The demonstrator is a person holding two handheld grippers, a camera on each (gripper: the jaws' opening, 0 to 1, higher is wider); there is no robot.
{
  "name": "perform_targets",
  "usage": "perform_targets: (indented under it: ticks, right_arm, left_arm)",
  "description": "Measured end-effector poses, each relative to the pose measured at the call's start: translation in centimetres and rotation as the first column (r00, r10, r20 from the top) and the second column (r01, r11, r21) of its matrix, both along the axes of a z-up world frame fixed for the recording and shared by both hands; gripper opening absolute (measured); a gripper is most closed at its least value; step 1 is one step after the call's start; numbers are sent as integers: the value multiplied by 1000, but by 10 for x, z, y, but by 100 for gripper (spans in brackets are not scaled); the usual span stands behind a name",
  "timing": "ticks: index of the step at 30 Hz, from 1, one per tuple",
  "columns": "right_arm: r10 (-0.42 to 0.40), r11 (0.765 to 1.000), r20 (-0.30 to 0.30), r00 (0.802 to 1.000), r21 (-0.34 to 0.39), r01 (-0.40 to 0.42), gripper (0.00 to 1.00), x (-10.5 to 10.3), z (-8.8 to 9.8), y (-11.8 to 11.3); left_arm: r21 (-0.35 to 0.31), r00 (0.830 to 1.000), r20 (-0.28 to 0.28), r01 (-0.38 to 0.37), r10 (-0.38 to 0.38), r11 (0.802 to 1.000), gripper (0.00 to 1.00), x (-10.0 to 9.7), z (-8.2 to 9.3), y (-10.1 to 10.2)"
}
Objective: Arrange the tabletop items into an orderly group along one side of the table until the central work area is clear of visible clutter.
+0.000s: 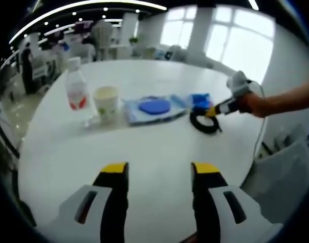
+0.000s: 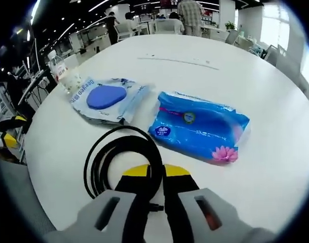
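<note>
The right gripper (image 2: 155, 172) seems to pinch the black cable coil (image 2: 119, 157), likely to drag it beside the wipes pack (image 2: 197, 126); the left gripper (image 1: 159, 169) hangs open above the table (image 1: 144, 147).

Far left view, close right view, shared table (image 1: 144, 152)

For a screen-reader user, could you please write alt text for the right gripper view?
The right gripper has its jaws closed on a coiled black cable lying on a white round table. Beyond it lie a blue tissue pack and a wipes pack with a blue lid.
</note>
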State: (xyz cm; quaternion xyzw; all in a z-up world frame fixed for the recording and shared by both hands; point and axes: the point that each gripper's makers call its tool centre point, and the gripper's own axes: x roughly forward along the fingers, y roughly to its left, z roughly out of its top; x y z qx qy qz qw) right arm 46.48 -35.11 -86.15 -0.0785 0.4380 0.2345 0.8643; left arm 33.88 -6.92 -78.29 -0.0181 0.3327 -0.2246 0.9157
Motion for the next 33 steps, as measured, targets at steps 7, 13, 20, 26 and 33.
perform_targets:
  ticks: [7, 13, 20, 26, 33]
  right_arm:
    - [14, 1000, -7, 1000, -21, -15, 11, -1, -2, 1]
    - [19, 1000, -12, 1000, -21, -19, 12, -3, -2, 0]
    - [14, 1000, 4, 1000, -13, -14, 19, -2, 4, -2]
    - [13, 1000, 14, 1000, -9, -13, 21, 0, 9, -1]
    - [1, 999, 65, 998, 43, -4, 45, 7, 23, 4]
  left_arm:
    - [0, 1000, 2, -3, 3, 1000, 46, 1, 0, 1]
    - [0, 1000, 2, -3, 3, 1000, 46, 1, 0, 0]
    - [3, 1000, 5, -1, 1, 1000, 46, 2, 0, 0]
    - [2, 1000, 7, -3, 3, 1000, 46, 2, 1, 1]
    - [1, 1000, 12, -15, 15, 1000, 47, 3, 3, 3]
